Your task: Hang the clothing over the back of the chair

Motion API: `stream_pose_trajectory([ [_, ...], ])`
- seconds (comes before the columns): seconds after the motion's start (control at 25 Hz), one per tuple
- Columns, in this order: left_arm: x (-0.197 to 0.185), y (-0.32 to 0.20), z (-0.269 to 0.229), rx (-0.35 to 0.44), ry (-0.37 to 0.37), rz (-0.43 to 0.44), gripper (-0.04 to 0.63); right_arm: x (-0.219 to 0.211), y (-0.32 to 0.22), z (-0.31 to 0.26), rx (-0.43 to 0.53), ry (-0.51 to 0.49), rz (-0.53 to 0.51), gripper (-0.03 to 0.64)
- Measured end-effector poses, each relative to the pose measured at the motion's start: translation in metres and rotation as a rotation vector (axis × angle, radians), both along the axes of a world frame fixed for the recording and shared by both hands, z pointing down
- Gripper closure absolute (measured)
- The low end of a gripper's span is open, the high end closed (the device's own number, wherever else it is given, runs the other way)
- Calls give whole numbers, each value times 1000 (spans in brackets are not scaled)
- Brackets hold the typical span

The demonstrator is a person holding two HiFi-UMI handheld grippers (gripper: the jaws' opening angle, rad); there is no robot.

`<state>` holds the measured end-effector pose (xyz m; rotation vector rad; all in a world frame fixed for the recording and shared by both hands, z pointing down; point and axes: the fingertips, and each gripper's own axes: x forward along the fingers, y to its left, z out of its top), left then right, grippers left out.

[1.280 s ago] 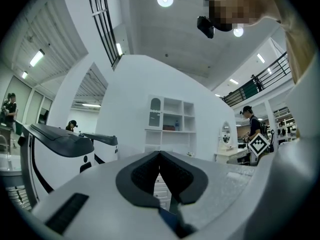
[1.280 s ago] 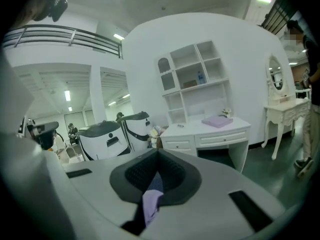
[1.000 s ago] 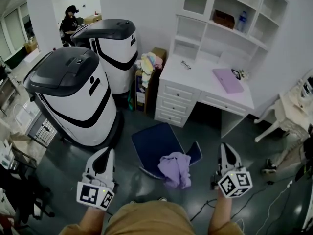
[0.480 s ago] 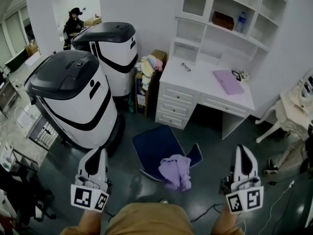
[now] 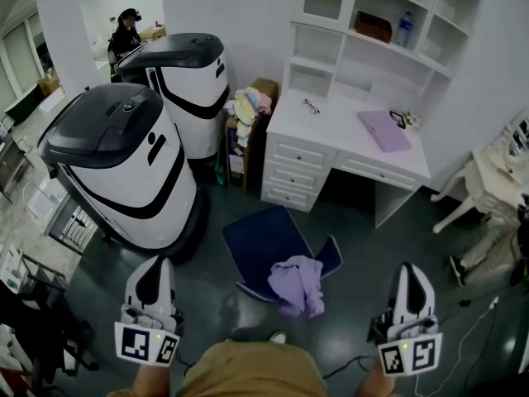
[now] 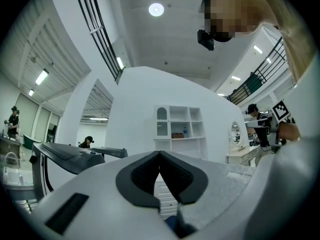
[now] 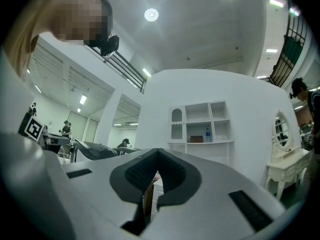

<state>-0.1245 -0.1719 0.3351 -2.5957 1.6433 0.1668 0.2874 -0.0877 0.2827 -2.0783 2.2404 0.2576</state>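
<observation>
Head view: left gripper (image 5: 155, 265) and right gripper (image 5: 411, 271) are low in frame on either side of the person, both apart from the purple clothing (image 5: 298, 284), which lies bunched on the near edge of the dark blue chair (image 5: 263, 240) on the floor, in front of the white desk (image 5: 331, 129). Left gripper view: left gripper (image 6: 160, 156) has its jaws pressed together with nothing between, aimed toward the white shelf unit (image 6: 180, 129). Right gripper view: right gripper (image 7: 157, 157) also has its jaws pressed together and empty, with the same shelf unit (image 7: 202, 121) ahead.
</observation>
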Motion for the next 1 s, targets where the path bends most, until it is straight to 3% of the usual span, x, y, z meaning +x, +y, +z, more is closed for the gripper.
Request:
stream_pose_trajectory([
  [1.0,1,10,14,-38,-5,28,591,-17,8,20,-62,14,-5,614],
])
